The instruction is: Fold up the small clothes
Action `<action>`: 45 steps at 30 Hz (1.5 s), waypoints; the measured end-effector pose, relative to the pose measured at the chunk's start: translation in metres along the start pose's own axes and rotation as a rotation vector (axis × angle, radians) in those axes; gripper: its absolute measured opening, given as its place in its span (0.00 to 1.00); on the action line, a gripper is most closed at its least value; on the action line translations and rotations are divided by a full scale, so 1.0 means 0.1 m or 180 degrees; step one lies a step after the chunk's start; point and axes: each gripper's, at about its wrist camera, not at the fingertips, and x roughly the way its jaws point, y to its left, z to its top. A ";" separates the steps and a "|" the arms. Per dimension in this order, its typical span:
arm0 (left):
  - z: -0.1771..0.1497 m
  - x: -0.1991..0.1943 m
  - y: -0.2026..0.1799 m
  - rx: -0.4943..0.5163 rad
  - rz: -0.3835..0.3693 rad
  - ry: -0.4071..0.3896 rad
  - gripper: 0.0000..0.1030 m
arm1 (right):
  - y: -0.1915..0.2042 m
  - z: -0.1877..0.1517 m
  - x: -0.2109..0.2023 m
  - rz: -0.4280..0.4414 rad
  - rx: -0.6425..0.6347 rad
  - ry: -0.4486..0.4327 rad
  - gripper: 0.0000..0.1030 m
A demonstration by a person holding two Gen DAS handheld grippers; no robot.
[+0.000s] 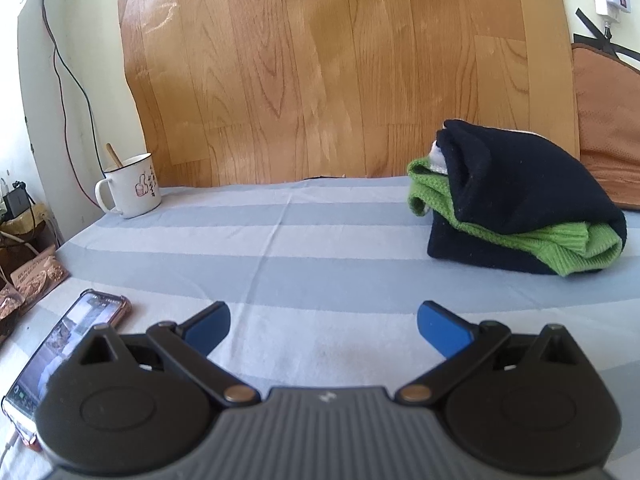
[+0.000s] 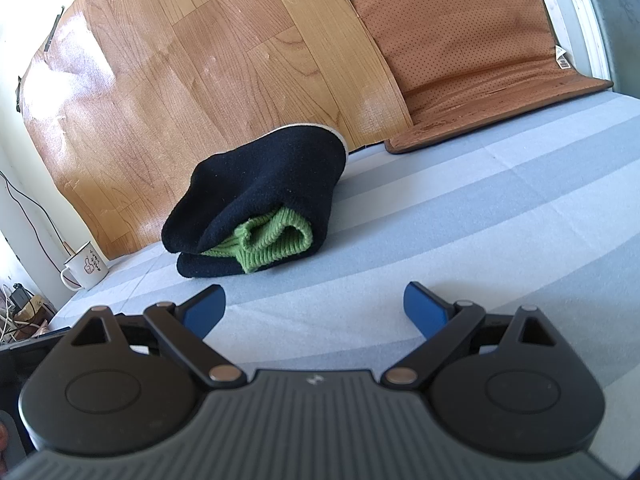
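folded navy sweater (image 2: 260,196) lies ahead of both spread, empty claws (image 1: 323,330) (image 2: 315,310).

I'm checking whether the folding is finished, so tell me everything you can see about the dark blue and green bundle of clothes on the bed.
The folded bundle is a navy, fleece-like garment wrapped around a bright green ribbed knit, whose cuff-like edge pokes out at the open end. A little white fabric shows at the far end in the left wrist view. It lies as a compact, rounded stack on the striped blue sheet, near the wood-grain board behind it. Both tongs are open and clear of it; nothing else touches it.
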 end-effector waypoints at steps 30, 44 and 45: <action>-0.01 0.04 0.05 -0.0056 -0.0212 0.0113 1.00 | 0.00 0.00 0.00 -0.0004 0.0001 -0.0002 0.95; -0.01 0.01 0.03 -0.0029 -0.0253 0.0137 1.00 | 0.00 0.00 0.00 -0.0004 0.0002 -0.0002 0.95; -0.02 0.01 0.03 -0.0029 -0.0245 0.0152 1.00 | 0.00 0.00 0.00 -0.0004 0.0003 -0.0002 0.95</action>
